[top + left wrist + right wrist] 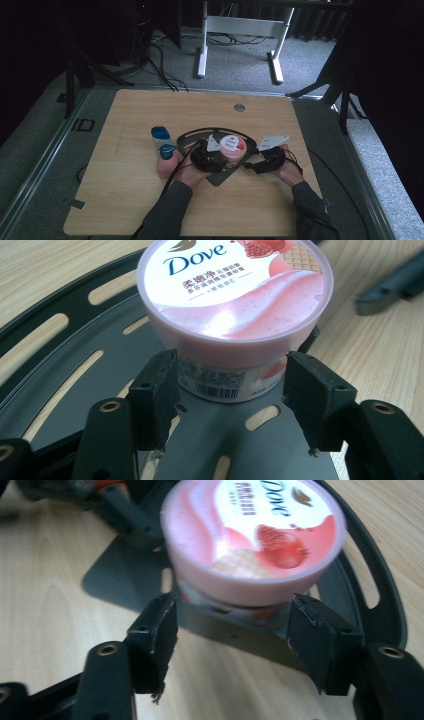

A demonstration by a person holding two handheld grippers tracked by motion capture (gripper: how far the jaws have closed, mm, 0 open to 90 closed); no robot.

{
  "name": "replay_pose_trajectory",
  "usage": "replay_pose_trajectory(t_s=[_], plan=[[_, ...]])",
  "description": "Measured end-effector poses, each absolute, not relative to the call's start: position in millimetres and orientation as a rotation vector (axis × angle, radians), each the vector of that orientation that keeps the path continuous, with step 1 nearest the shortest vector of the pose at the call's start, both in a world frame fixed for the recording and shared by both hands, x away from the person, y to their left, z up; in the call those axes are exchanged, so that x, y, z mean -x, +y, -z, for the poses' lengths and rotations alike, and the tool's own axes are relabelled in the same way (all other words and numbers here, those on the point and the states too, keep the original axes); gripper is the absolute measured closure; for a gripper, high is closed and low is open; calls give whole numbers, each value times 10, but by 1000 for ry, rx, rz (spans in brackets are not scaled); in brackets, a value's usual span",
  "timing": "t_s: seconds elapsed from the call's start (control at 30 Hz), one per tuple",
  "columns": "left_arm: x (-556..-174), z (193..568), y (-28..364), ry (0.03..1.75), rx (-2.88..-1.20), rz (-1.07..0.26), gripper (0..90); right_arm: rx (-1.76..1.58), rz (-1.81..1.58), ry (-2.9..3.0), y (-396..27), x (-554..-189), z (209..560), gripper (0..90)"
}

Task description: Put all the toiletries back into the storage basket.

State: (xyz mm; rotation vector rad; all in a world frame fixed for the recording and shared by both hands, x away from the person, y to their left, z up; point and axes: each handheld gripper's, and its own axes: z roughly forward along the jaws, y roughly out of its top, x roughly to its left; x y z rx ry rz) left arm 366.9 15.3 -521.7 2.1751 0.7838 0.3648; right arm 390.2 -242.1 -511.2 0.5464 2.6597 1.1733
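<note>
Dove tub (234,305) stands upright on black slotted rack (60,370) — not lifted. Left hand-held gripper (232,390) jaws flank tub base, apparently touching; right hand-held gripper (232,630) spread, just short of tub — grasp apparently pending.

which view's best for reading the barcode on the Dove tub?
Left gripper view: the barcode on the tub faces it, sharp, between the open jaws. The right gripper view shows the tub's blurred lid and other side; the high view, just its small lid.
</note>
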Motion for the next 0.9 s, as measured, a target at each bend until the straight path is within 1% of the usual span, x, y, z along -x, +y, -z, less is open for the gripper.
replay_pose_trajectory(t_s=[0.03, 0.07, 0.1, 0.27, 0.33, 0.37, 0.47, 0.57, 0.63, 0.9], plan=[[-3669, 5217, 153, 784, -2175, -365, 403, -546, -1173, 2660, -2421, -3902, 5112, 390], [-3658, 5218, 156, 783, -2173, -367, 403, -536, -1180, 2660, -2421, -3857, 5107, 411], [-3656, 5222, 157, 784, -2177, -368, 426, -505, -1194, 2662, -2404, -3764, 5103, 461], [-3655, 5241, 152, 794, -2191, -366, 486, -402, -1183, 2709, -2245, -3590, 5148, 609], [-3656, 5245, 158, 796, -2184, -357, 498, -382, -1177, 2720, -2168, -3555, 5182, 672], [-3655, 5244, 161, 795, -2183, -352, 514, -369, -1174, 2730, -2133, -3544, 5204, 720], [-3649, 5241, 172, 797, -2180, -344, 568, -364, -1158, 2763, -2033, -3528, 5294, 820], [-3642, 5241, 184, 798, -2178, -342, 613, -370, -1153, 2775, -1978, -3526, 5340, 883], [-3640, 5235, 188, 804, -2179, -338, 661, -367, -1143, 2785, -1937, -3525, 5369, 899], [-3643, 5230, 181, 863, -2178, -396, 862, -444, -1142, 2762, -1864, -3568, 5447, 900]])
